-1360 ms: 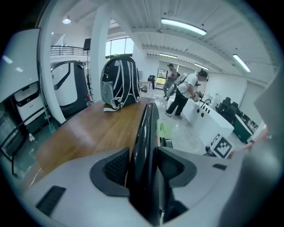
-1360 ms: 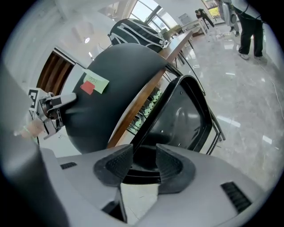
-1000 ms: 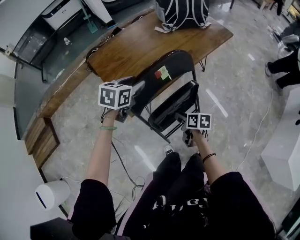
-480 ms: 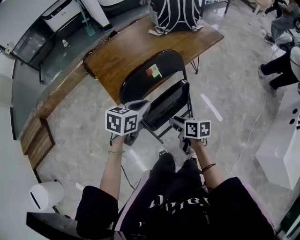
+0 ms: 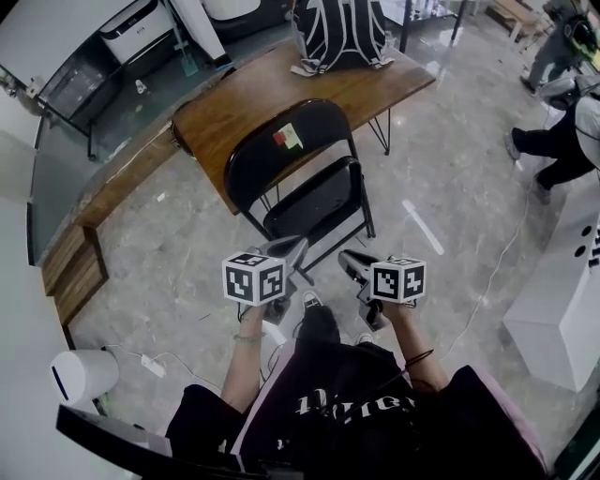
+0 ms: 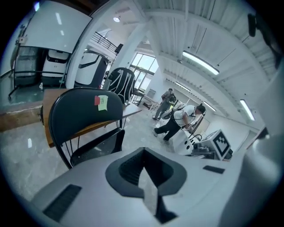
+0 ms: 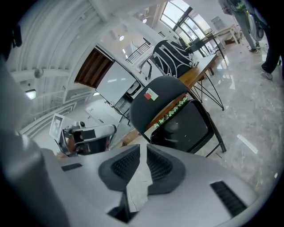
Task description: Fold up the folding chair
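Observation:
The black folding chair stands on the stone floor in front of the wooden table, its seat tipped up steeply toward the backrest. A red and green sticker marks the backrest. My left gripper hangs in the air short of the chair, shut and holding nothing. My right gripper is beside it, also clear of the chair. Its jaws are closing, with a narrow gap and nothing between them. The left gripper view shows the chair beyond the left gripper. The right gripper view shows the chair beyond the right gripper.
A wooden table stands right behind the chair, with a black backpack on its far end. A person bends at the far right near a white cabinet. A white cylindrical device and a cable lie at the lower left.
Both grippers have let go of the chair and drawn back toward the person. The left jaws have shut and the right ones have narrowed. The seat now sits closer to the backrest.

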The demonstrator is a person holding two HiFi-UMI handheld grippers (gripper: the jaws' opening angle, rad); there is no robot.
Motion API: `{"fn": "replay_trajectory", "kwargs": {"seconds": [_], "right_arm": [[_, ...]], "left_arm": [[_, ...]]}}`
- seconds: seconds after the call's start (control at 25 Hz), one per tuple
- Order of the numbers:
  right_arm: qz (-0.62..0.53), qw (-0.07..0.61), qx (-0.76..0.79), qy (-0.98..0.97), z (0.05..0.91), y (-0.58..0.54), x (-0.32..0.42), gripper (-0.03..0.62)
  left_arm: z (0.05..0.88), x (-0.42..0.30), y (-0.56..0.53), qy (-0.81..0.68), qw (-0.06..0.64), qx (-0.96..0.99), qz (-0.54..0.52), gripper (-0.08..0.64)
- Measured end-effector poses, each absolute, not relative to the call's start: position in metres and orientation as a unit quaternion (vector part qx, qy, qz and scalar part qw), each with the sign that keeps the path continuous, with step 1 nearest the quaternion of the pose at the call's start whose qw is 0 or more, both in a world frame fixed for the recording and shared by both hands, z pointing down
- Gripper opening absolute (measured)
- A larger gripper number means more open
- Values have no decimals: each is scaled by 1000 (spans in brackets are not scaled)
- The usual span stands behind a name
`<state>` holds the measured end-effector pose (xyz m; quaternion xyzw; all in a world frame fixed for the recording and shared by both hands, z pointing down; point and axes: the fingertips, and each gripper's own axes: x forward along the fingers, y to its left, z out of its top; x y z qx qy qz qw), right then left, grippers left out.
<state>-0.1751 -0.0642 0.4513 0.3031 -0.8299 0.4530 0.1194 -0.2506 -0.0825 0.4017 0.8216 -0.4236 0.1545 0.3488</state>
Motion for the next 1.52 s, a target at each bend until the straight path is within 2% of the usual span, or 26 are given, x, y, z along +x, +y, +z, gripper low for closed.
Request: {"fn": "replay_trajectory", "kwargs": {"seconds": [0.36, 0.72, 1.12, 1.52], "right_arm": [[450, 116, 264, -845, 432, 23, -102, 55], [490, 102, 211, -839, 432, 105, -87, 52], [487, 111, 206, -841, 428, 155, -111, 49], [479, 98, 261, -832, 421, 212, -177, 44]], "left_arm": [[422, -181, 35, -476, 397, 776, 117, 3], [424, -154, 127, -497, 438, 745, 79, 3], [410, -175, 171, -502, 419, 751, 93, 3], [406, -235, 220, -464, 391, 785, 123, 3]]}}
